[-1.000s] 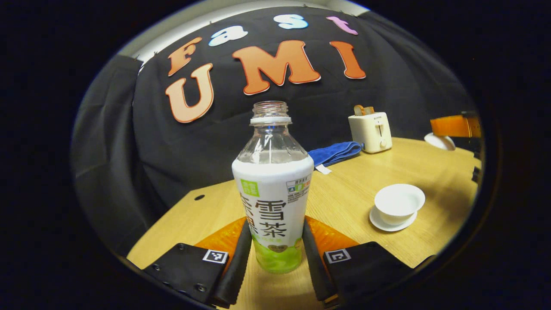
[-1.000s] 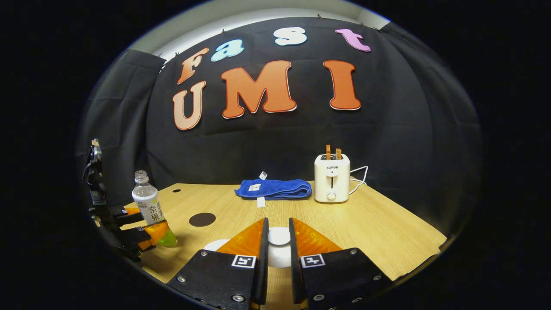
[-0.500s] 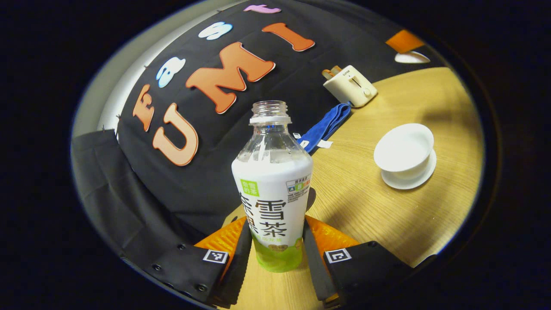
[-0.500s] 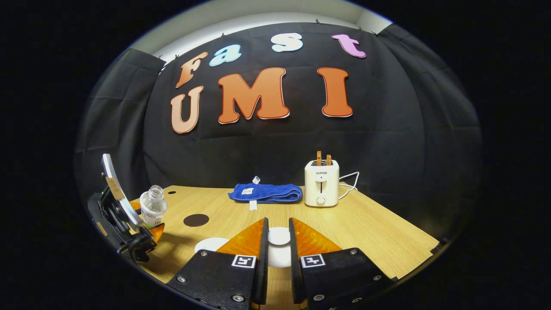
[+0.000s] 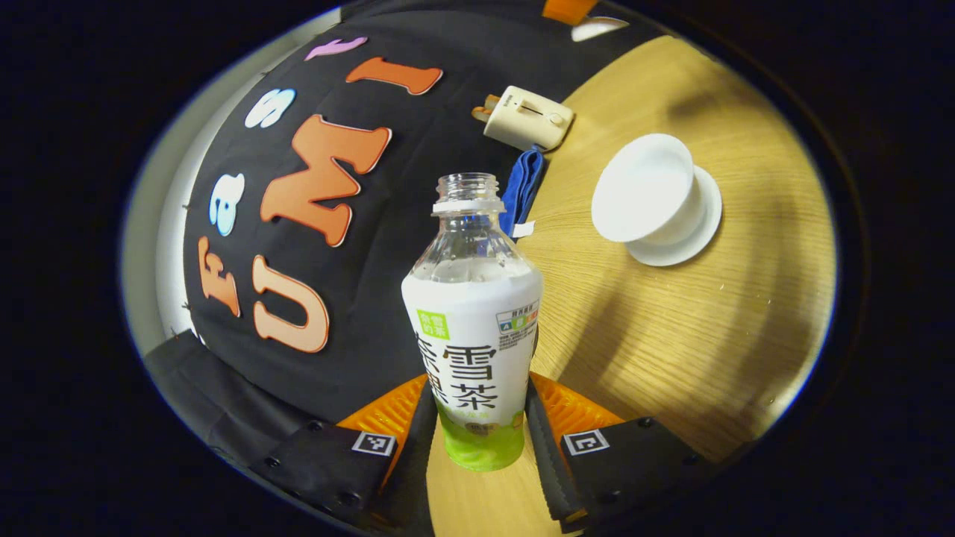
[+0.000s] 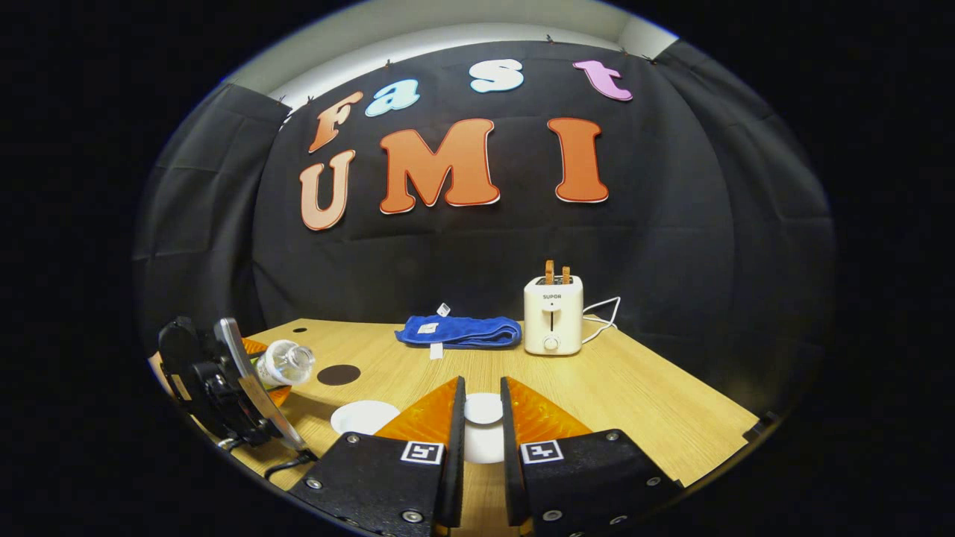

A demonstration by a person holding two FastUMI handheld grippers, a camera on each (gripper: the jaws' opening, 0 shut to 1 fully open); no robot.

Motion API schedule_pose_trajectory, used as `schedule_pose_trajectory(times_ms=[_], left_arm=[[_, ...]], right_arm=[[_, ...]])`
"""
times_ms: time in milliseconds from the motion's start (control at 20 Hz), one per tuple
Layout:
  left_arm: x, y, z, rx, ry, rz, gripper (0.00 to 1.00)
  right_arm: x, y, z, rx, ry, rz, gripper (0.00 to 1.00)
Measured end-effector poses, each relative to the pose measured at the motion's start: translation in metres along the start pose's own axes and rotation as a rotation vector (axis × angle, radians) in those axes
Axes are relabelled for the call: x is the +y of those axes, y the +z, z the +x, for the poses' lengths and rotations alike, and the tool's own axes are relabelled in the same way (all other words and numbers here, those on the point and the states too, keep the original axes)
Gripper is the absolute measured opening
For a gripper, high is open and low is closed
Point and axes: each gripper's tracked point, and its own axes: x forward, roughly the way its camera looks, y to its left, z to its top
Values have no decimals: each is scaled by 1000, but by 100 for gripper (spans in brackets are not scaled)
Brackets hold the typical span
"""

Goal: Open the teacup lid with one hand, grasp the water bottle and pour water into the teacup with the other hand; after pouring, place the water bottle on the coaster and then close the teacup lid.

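The bottle (image 5: pixel 471 328) is clear at the neck, wrapped in a white label with black characters and a green band at the base. The teacup (image 5: pixel 642 190) and its saucer (image 5: pixel 690 239) are plain white. The table (image 5: pixel 671 335) is pale wood-grain. The towel (image 6: pixel 459 330) is blue, the toaster (image 6: pixel 552 317) cream, the coaster (image 6: pixel 338 374) dark brown.

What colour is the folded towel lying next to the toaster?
Blue. The towel shows best in the right gripper view, lying on the table left of the toaster.
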Motion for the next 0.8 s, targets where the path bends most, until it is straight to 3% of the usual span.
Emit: schedule_pose_trajectory(times_ms=[300,500,550,800], left_arm=[[-1,4,1,-4,-10,177,63],[8,6,1,-3,12,322,70],[11,6,0,-1,15,347,63],[23,14,-4,0,42,476,64]], right_arm=[[-10,-3,-4,3,-11,-17,23],[-15,-3,-7,-9,-17,-11,23],[-16,-3,-7,-9,-19,-8,23],[-22,-4,-8,-12,-27,-7,23]])
